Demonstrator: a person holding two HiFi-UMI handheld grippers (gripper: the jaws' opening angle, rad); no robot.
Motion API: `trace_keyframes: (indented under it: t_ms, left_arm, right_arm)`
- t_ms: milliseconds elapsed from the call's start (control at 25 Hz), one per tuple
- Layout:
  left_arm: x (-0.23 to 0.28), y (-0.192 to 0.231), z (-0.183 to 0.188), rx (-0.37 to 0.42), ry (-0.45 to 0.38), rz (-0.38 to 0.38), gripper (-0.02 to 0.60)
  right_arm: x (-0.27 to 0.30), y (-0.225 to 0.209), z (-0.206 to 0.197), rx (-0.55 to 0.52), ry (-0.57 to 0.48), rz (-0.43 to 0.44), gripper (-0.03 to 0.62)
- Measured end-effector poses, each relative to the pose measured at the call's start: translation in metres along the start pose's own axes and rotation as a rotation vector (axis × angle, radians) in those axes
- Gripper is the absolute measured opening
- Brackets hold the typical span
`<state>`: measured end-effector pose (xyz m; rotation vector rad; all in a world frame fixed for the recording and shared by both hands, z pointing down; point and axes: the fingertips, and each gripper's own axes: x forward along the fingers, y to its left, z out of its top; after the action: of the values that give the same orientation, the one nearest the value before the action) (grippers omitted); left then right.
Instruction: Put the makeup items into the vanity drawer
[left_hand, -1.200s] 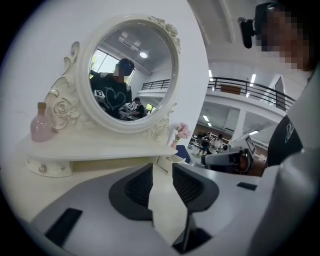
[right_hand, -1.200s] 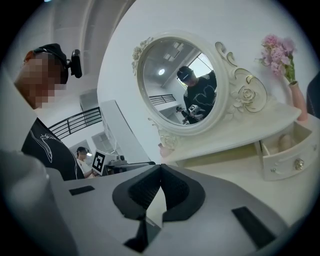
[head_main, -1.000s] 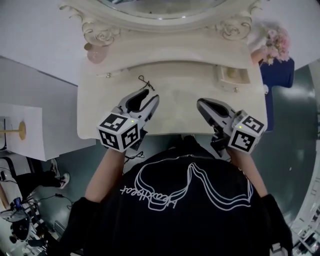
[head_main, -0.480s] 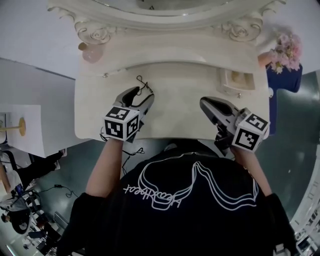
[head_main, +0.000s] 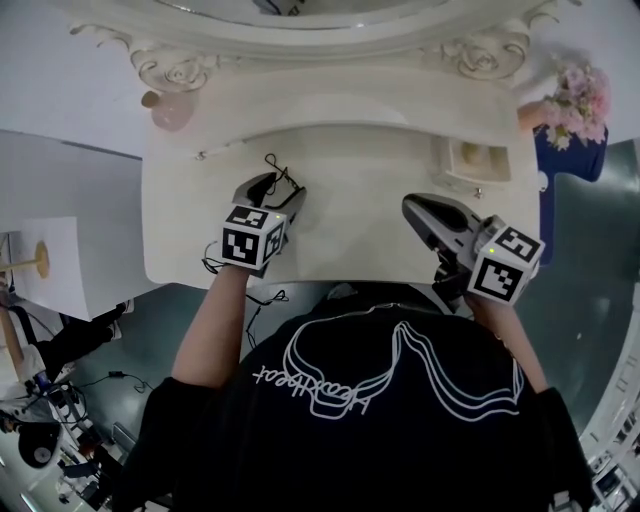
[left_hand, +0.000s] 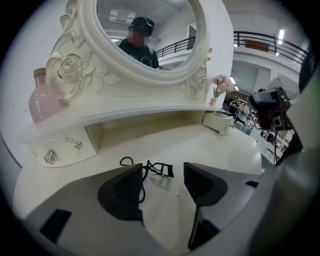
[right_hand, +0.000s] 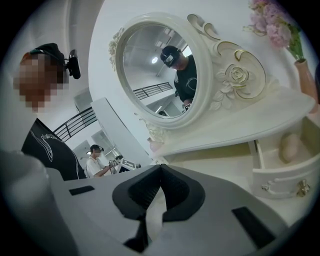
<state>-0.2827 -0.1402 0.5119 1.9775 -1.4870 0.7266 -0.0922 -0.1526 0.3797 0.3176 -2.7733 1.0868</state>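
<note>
the left gripper (head_main: 282, 188) hung tilted down over the bench (head_main: 370, 225). its jaws had just been opening and stood wide apart, with nothing held. the eyelash curler (left_hand: 157, 168), the thing to put away, lay flat on the bench just beyond the jaw tips, a little toward the left jaw, and i think no pad touched it. to do this step well, i would lower the jaws close to the bench, one on each side of the thin black frame, and close on the stiff middle part rather than on the finger loops, because such a light flat thing could turn or slip out. the right gripper (right_hand: 160, 172) had its jaws pressed together and empty, near the small open drawer (right_hand: 282, 177) at the right side of the bench. one loop of the curler went behind the left jaw and was hidden. from above the curler was only a thin dark line. something pale and round lay in the drawer, but i could not tell what it was.
</note>
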Motion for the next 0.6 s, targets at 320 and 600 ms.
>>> trace_keyframes:
  t_ms: [320,600]
  left_arm:
    - [0.012,0.008,-0.009,0.012,0.052,0.042,0.255]
    - [0.015,0.008,-0.011,0.082,0.083,0.041,0.227]
  right_arm:
    - [-0.002,-0.005,-0.003,0.012,0.001,-0.013,0.005]
    - [-0.001,-0.004,-0.004,0.018,-0.01,-0.013,0.005]
